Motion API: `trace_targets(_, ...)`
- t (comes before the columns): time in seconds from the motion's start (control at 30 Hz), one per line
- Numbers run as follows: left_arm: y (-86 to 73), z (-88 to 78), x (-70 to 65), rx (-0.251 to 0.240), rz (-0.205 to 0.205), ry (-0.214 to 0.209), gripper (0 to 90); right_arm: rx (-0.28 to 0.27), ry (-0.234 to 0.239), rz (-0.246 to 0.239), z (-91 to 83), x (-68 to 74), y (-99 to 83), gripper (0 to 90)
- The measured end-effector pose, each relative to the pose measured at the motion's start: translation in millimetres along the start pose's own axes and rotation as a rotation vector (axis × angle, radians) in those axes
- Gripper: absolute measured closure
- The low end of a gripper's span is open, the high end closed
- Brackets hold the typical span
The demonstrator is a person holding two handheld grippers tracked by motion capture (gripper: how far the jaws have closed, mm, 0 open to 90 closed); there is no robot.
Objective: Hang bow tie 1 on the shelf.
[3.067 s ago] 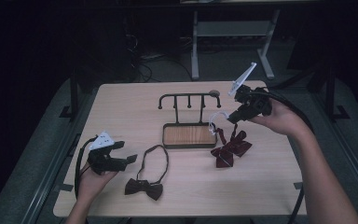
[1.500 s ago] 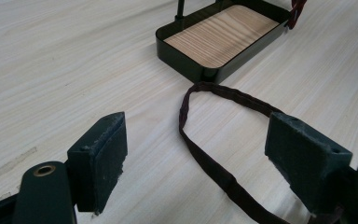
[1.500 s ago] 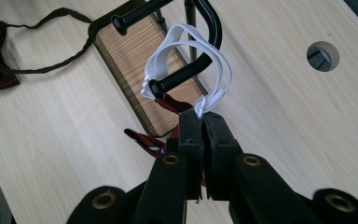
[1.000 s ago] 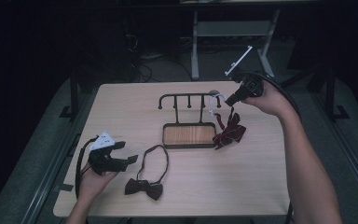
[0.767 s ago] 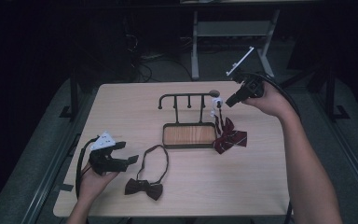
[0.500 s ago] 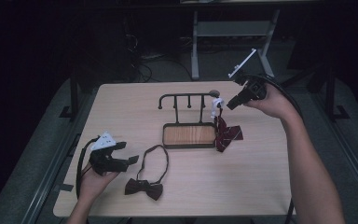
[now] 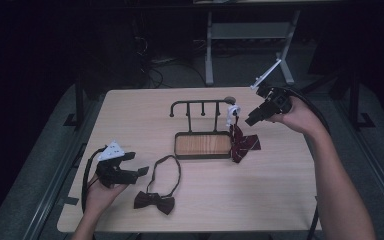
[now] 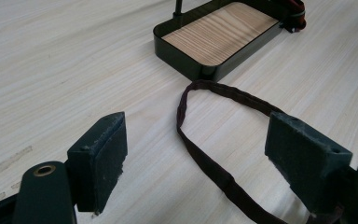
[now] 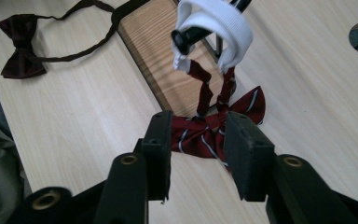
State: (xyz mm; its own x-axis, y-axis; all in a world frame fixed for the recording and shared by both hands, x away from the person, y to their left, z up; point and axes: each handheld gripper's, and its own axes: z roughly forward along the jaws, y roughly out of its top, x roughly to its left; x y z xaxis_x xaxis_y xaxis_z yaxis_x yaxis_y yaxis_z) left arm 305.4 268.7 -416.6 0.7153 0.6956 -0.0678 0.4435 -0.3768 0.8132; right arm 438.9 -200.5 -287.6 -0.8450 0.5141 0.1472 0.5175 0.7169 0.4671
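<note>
A dark metal rack (image 7: 200, 104) stands on a tray with a wooden floor (image 7: 202, 145) at mid-table. A red striped bow tie (image 7: 244, 144) hangs by its white band (image 9: 214, 28) from the rack's right-hand peg, its bow resting on the table. My right gripper (image 7: 249, 120) sits just right of that peg; its jaws have just been opening and stand open (image 9: 198, 128), with the bow beyond them and nothing pressed. My left gripper (image 7: 139, 164) rests open at the front left (image 8: 198, 135), the strap (image 8: 205, 154) of a dark bow tie (image 7: 154, 201) lying on the table between its jaws.
A round cable hole (image 7: 228, 99) is in the tabletop behind the rack. The tray's dark rim (image 8: 200, 70) lies ahead of the left gripper. Past the table's far edge a grey metal stand (image 7: 210, 45) rises from the dark floor.
The right gripper lifted the striped bow tie off the table, hung its white band on the rack's right peg, opened its jaws and drew back slightly. The left hand stayed still.
</note>
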Motion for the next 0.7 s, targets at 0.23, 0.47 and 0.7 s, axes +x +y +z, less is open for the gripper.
trace_targets(0.23, 0.1, 0.1, -0.2, 0.002, -0.002, -0.004, 20.8, 0.004, 0.010, -0.012, 3.9, 3.1, -8.4, 57.8)
trace_targets(0.47, -0.1, 1.1, 0.1, 0.003, 0.002, -0.008, 20.7, -0.015, 0.029, -0.008, 5.3, 5.4, -20.4, 55.0)
trace_targets(0.7, -0.1, 1.3, -0.1, 0.004, 0.003, -0.009, 20.6, -0.023, 0.019, 0.004, 9.6, 6.1, -35.4, 50.9)
